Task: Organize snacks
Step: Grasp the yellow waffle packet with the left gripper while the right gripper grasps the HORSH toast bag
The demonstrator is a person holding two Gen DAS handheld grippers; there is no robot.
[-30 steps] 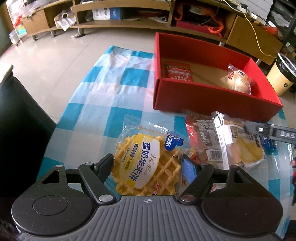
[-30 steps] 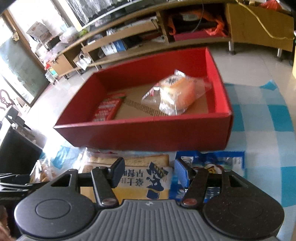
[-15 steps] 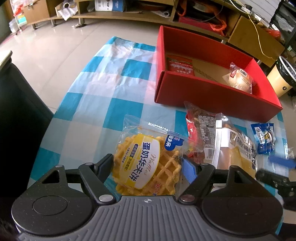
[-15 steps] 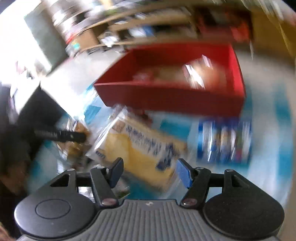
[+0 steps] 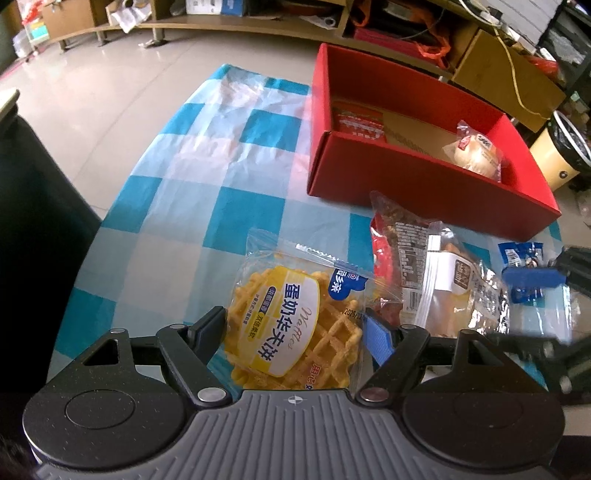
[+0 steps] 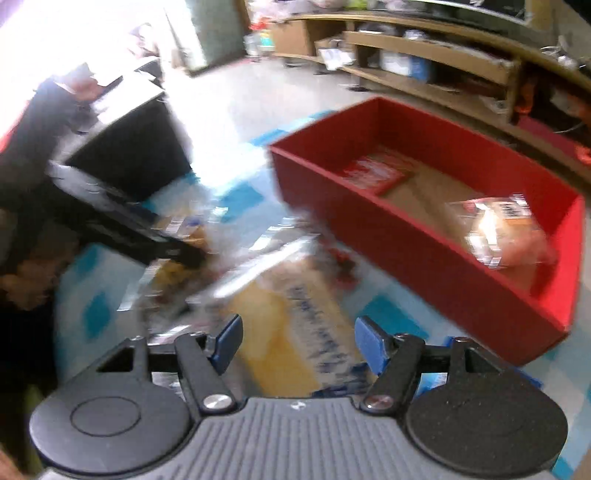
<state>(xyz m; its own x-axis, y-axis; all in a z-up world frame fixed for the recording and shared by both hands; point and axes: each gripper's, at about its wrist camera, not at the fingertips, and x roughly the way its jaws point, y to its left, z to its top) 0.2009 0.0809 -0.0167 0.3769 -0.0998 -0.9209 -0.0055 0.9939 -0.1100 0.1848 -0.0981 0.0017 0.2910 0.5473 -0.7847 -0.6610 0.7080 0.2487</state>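
A waffle packet with a yellow label lies on the checked cloth between the fingers of my left gripper, whose pads press its two sides. To its right lie a red packet, a clear bread packet and a small blue packet. My right gripper hangs over a yellow bread packet with blue print. Its jaws are opening and the pads do not touch the packet. The red box behind holds a red packet and a wrapped bun.
The blue-and-white cloth covers the table. A black seat stands at the left edge. Low wooden shelves run along the back, and a yellow bin sits at the far right. The right wrist view is blurred.
The right gripper has rolled, so the red box now slants across its view, and its jaws have widened. In the left wrist view it has drawn back to the right edge. The waffle stays between the left fingers.
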